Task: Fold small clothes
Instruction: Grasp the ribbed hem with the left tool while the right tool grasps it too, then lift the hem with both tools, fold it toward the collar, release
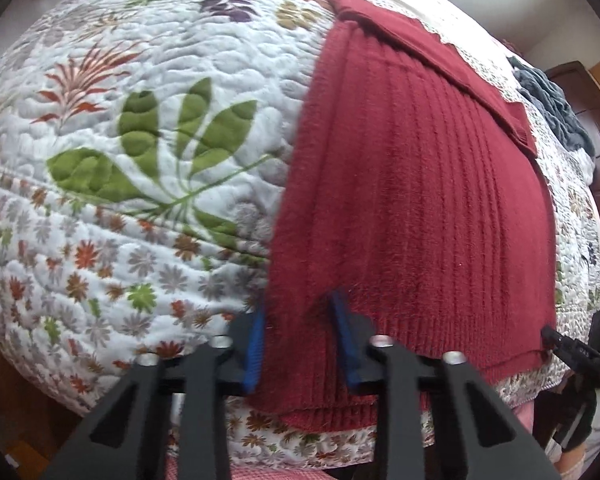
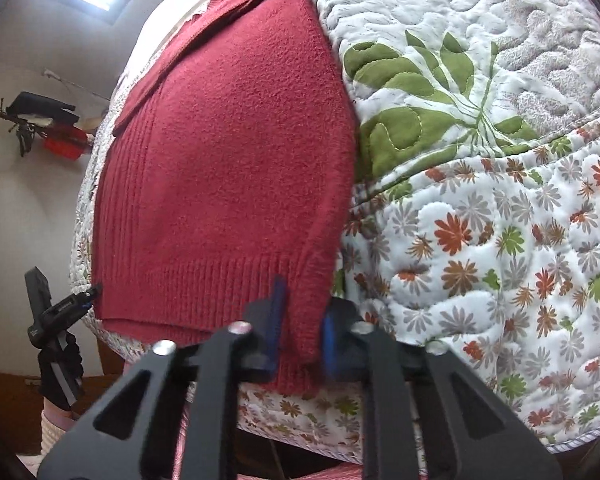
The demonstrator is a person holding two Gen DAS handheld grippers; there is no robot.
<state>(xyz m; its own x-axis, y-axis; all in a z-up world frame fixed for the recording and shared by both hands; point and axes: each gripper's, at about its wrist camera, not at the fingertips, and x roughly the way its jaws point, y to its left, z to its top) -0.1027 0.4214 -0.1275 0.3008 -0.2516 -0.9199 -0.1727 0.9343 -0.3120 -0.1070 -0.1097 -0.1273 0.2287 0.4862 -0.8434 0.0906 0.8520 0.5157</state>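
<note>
A dark red knitted sweater (image 1: 420,184) lies flat on a white floral quilt (image 1: 148,128), with its ribbed hem toward me at the bed's near edge. My left gripper (image 1: 299,303) is shut on the hem's left corner, and red fabric fills the space between the blue pads. In the right wrist view, my right gripper (image 2: 304,300) pinches the sweater (image 2: 228,152) at the hem's right corner. Each gripper also shows in the other's view: the right gripper (image 1: 568,350) at the hem's far right, the left gripper (image 2: 66,308) at its far left.
A grey-blue garment (image 1: 552,100) is heaped on the quilt beyond the sweater, beside dark wooden furniture (image 1: 592,128). Items hang on a wall rack (image 2: 44,128) left of the bed. The quilt (image 2: 480,200) spreads wide beside the sweater.
</note>
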